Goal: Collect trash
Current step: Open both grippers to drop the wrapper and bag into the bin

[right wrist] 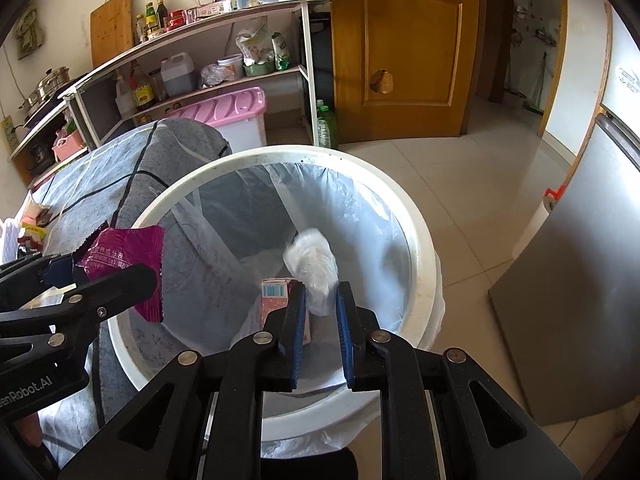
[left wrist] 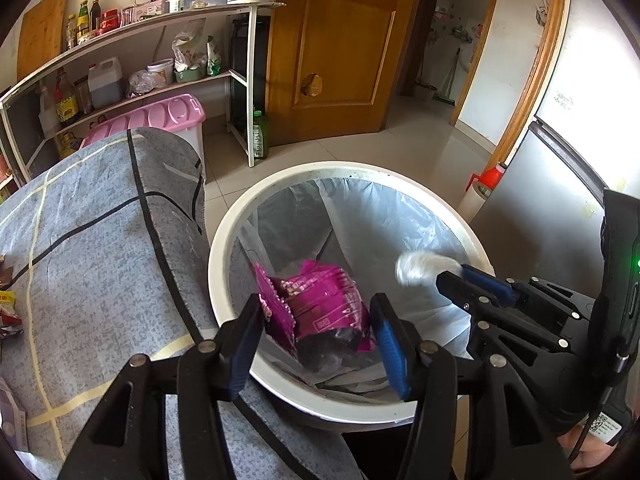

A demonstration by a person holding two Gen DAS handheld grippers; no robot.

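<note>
A white round trash bin (left wrist: 224, 240) lined with a clear bag stands beside the cloth-covered table; it also shows in the right wrist view (right wrist: 420, 240). My left gripper (left wrist: 316, 320) is open over the bin, and a magenta snack wrapper (left wrist: 320, 300) hangs loose between its fingers; the wrapper also shows in the right wrist view (right wrist: 124, 248). My right gripper (right wrist: 320, 300) is shut on a crumpled clear plastic wad (right wrist: 312, 264), held over the bin; the wad also shows in the left wrist view (left wrist: 416, 268). A pink carton (right wrist: 276, 300) lies inside the bin.
The table with a grey checked cloth (left wrist: 100, 240) is left of the bin, with more wrappers (left wrist: 8, 312) at its left edge. A pink storage box (left wrist: 160, 120), a shelf rack (left wrist: 160, 20), a wooden door (left wrist: 340, 40) and a grey fridge (left wrist: 560, 180) surround the spot.
</note>
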